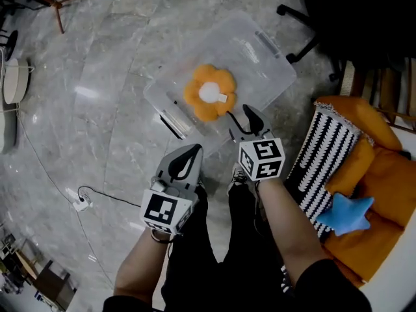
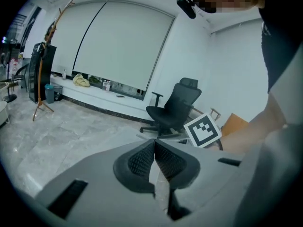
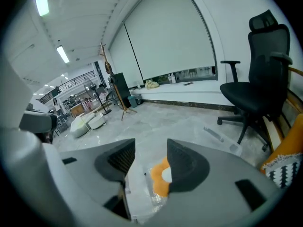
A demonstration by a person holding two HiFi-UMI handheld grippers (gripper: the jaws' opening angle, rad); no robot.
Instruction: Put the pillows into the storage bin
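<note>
A clear plastic storage bin (image 1: pixel 263 57) stands on the marble floor, and an orange flower-shaped pillow (image 1: pixel 209 93) with a white centre lies inside it. My right gripper (image 1: pixel 247 117) hovers over the bin's near edge, just right of the flower pillow, open with nothing between its pads. The right gripper view shows the flower pillow (image 3: pixel 158 179) below, between the parted jaws of the right gripper (image 3: pixel 150 156). My left gripper (image 1: pixel 188 156) is nearer to me, outside the bin, shut and empty; its pads (image 2: pixel 142 160) meet. A black-and-white striped pillow (image 1: pixel 324 158) and a blue star pillow (image 1: pixel 349 214) lie on the orange sofa (image 1: pixel 383 174).
A black office chair (image 1: pixel 309 18) stands beyond the bin, close to its far corner. A cable with a power strip (image 1: pixel 81 202) lies on the floor at the left. A wooden coat stand (image 1: pixel 57 6) and a white round item (image 1: pixel 14 80) stand at the far left.
</note>
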